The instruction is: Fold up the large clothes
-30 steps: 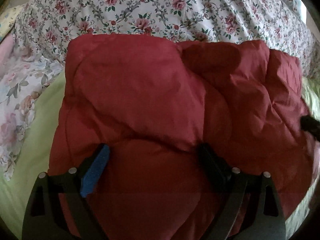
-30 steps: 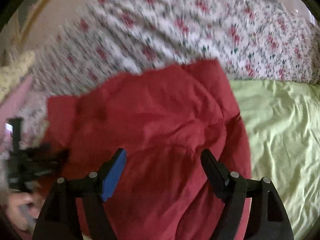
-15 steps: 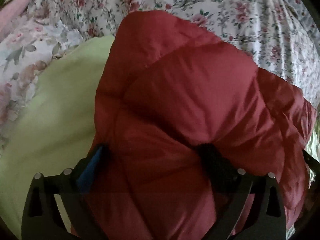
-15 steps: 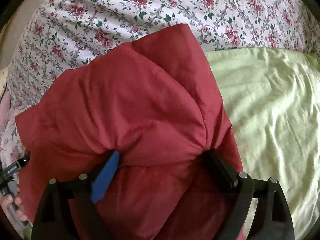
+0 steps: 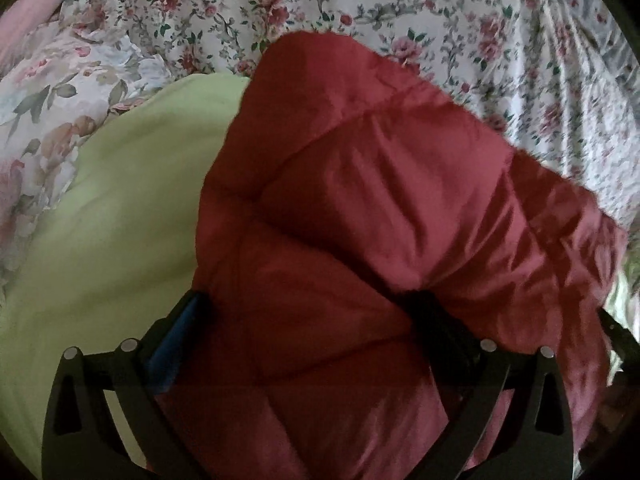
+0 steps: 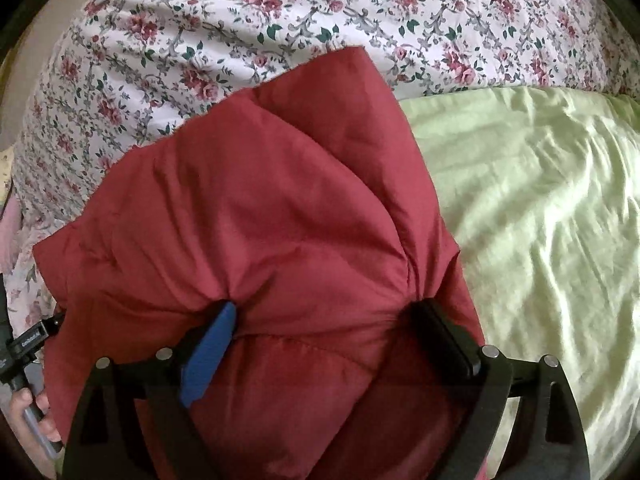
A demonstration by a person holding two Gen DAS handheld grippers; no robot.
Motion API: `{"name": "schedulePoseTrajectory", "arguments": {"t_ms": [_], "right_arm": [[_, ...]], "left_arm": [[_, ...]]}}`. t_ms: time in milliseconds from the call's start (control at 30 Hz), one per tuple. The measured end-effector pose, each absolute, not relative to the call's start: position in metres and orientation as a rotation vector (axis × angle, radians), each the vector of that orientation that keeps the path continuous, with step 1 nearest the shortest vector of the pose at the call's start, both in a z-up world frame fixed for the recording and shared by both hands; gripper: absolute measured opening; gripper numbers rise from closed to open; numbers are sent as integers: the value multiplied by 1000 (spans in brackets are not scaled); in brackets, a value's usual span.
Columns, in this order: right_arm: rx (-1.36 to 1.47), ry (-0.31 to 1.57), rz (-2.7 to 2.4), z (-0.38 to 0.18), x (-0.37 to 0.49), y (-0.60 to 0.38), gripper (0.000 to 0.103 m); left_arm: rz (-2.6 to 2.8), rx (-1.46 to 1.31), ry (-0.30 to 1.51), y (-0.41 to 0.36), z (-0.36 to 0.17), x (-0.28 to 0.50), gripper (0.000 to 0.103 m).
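Note:
A puffy dark red quilted jacket (image 5: 360, 208) lies folded in a thick bundle on the bed; it also shows in the right wrist view (image 6: 248, 216). My left gripper (image 5: 308, 320) straddles the bundle's left end with its jaws wide, and the padding bulges between them. My right gripper (image 6: 324, 320) straddles the right end the same way, its blue pad (image 6: 208, 356) pressed into the fabric. Both sets of fingertips are partly buried in the jacket. The bundle looks lifted off the sheet, its far edge hanging.
A light green sheet (image 6: 520, 200) covers the bed; it also shows in the left wrist view (image 5: 100, 220). A floral duvet (image 5: 440, 20) is heaped along the far side. A hand on the other gripper's handle (image 6: 28, 412) shows at the lower left.
Both grippers have pushed into the ends of the bundle and raised it. The jacket has gone from a wide flat shape to a narrower, taller one and come closer to the cameras.

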State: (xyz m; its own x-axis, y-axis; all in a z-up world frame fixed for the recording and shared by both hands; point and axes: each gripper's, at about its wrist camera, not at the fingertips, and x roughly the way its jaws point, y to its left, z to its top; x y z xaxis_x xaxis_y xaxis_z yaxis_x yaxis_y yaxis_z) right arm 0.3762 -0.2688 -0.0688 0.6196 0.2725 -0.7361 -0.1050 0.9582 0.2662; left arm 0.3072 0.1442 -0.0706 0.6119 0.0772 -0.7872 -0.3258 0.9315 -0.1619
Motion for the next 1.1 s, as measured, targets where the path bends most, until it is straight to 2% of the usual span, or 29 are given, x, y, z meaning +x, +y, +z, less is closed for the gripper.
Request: {"name": "schedulePoseTrajectory", "arguments": {"t_ms": [433, 733, 1100], "right_arm": [[315, 833, 235, -53, 335, -321, 92], [470, 928, 224, -76, 334, -363, 92], [574, 965, 334, -92, 347, -350, 93]], "left_arm": [[129, -496, 783, 186, -49, 247, 103], [47, -671, 801, 212, -74, 242, 102], [-77, -836, 854, 225, -114, 265, 103]]}}
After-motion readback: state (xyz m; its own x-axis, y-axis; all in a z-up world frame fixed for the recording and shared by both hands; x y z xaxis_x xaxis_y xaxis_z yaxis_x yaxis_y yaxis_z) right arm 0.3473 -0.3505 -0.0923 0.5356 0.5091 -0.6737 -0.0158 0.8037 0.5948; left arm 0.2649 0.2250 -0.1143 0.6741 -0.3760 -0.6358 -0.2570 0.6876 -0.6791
